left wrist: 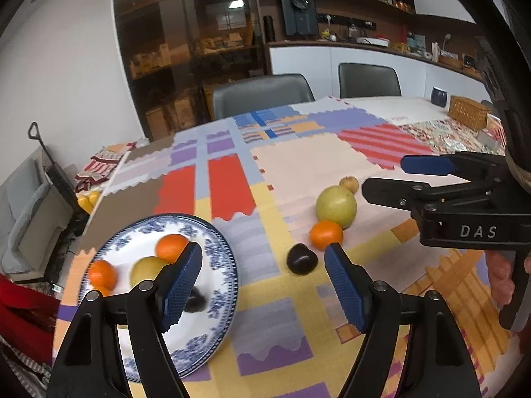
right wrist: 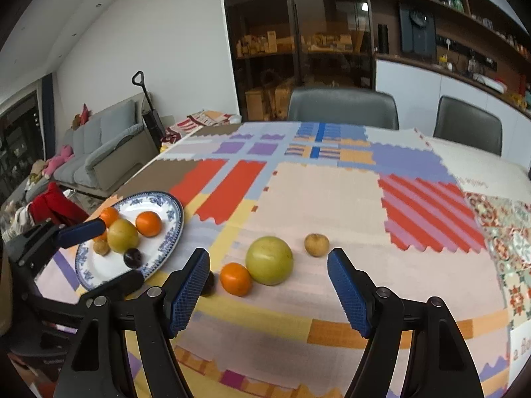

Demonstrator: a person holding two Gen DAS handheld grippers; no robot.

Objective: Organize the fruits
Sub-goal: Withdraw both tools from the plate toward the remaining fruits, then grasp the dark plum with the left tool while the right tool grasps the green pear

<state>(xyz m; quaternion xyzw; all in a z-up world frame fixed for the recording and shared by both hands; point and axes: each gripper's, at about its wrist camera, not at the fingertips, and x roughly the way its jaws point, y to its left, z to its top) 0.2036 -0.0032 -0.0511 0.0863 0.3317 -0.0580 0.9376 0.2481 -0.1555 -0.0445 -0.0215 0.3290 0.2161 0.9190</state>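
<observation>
A blue-and-white plate (left wrist: 219, 265) (right wrist: 172, 229) at the table's left holds two oranges, a yellow-green fruit (right wrist: 122, 234), a small brown fruit and a dark plum (right wrist: 132, 257). On the cloth lie a large green fruit (left wrist: 336, 206) (right wrist: 269, 260), an orange (left wrist: 326, 234) (right wrist: 235, 278), a dark plum (left wrist: 301, 259) and a small brown fruit (left wrist: 349, 184) (right wrist: 317, 244). My left gripper (left wrist: 264, 282) is open and empty, between the plate and the loose plum. My right gripper (right wrist: 268, 290) is open and empty, just short of the orange and green fruit; it also shows in the left wrist view (left wrist: 391, 179).
A patchwork cloth (right wrist: 325, 199) covers the table. Two grey chairs (right wrist: 343, 107) stand at the far side. A wicker basket (left wrist: 468, 112) and a dark jar (left wrist: 439, 96) sit far right. A sofa (right wrist: 99, 146) is off to the left.
</observation>
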